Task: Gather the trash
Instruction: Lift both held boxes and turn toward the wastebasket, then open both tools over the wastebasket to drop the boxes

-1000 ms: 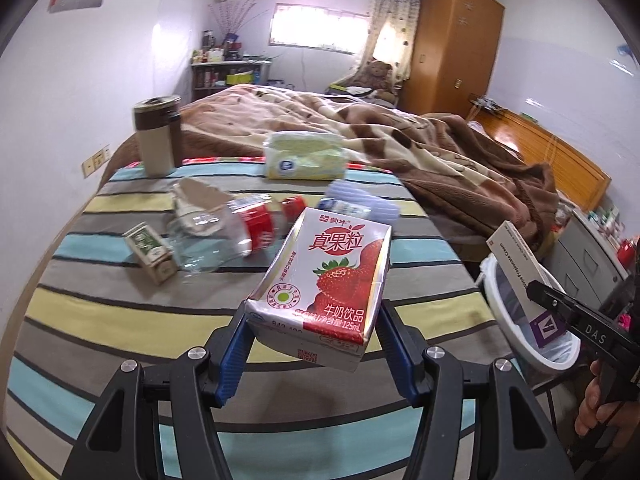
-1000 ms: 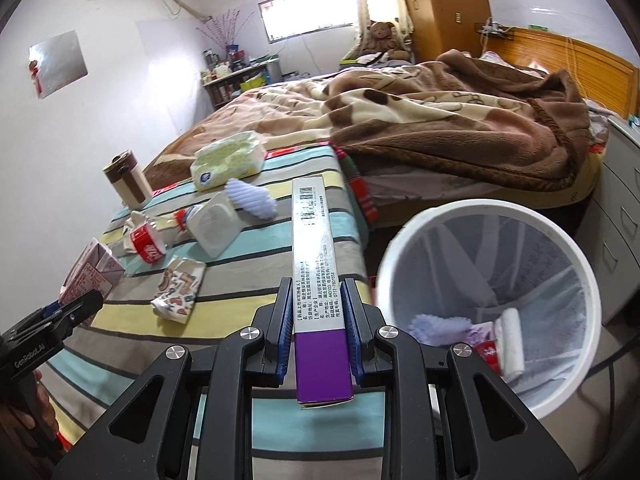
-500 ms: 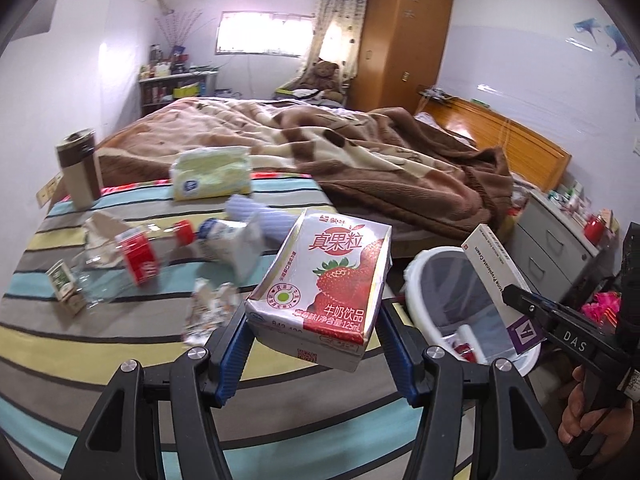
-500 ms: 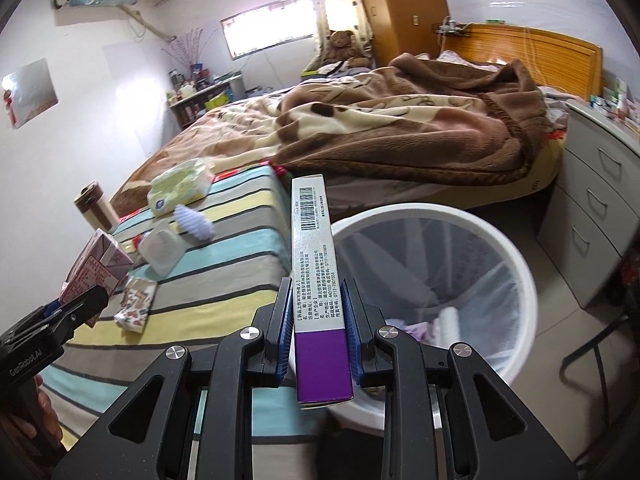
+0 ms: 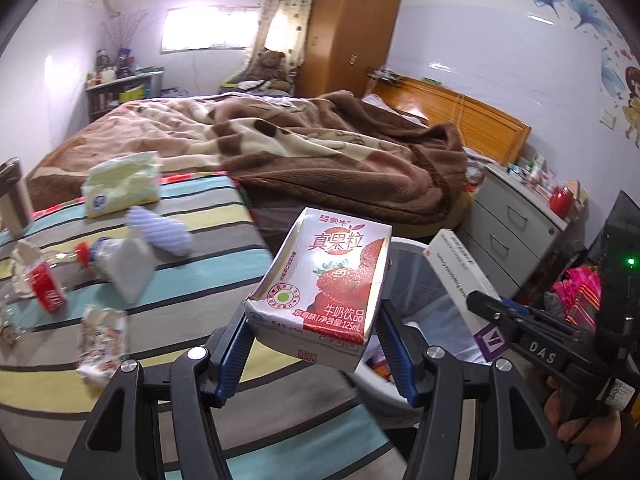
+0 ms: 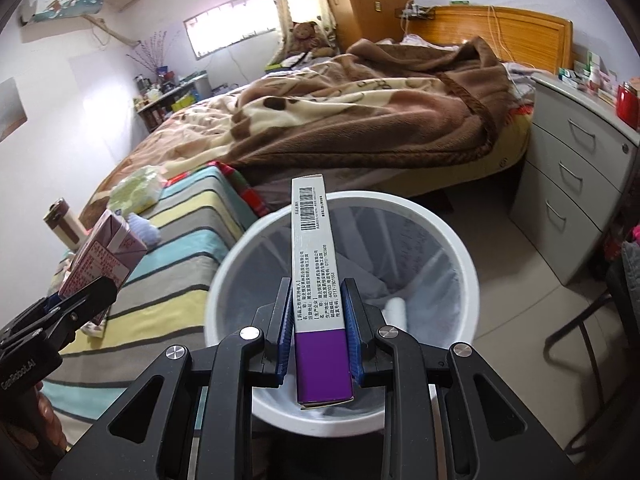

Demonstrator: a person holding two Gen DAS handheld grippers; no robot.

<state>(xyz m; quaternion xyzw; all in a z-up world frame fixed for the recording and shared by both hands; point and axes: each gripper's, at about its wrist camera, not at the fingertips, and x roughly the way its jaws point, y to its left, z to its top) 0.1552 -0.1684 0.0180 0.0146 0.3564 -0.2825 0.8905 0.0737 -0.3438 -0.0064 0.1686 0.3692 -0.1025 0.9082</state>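
Drop-off step: the right gripper [image 6: 316, 330], clamped on the slim purple-and-white cardboard box [image 6: 318, 288], hung over the white plastic bin [image 6: 460, 256] at frame centre. The left gripper [image 5: 314, 340] pinched the strawberry milk carton [image 5: 320, 284] beside the rim. Next, I'd judge: part the right jaws.

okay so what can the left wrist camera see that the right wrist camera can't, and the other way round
Only the left wrist view shows the strawberry picture on the milk carton in the left claw, the crushed plastic bottle and the crumpled wrapper on the striped bedspread.

Only the right wrist view shows the air conditioner, the barcode on the medicine box in the right claw, and down into the wastebasket.

Both show both held items, the wastebasket, the tissue pack, brown blanket and drawers.
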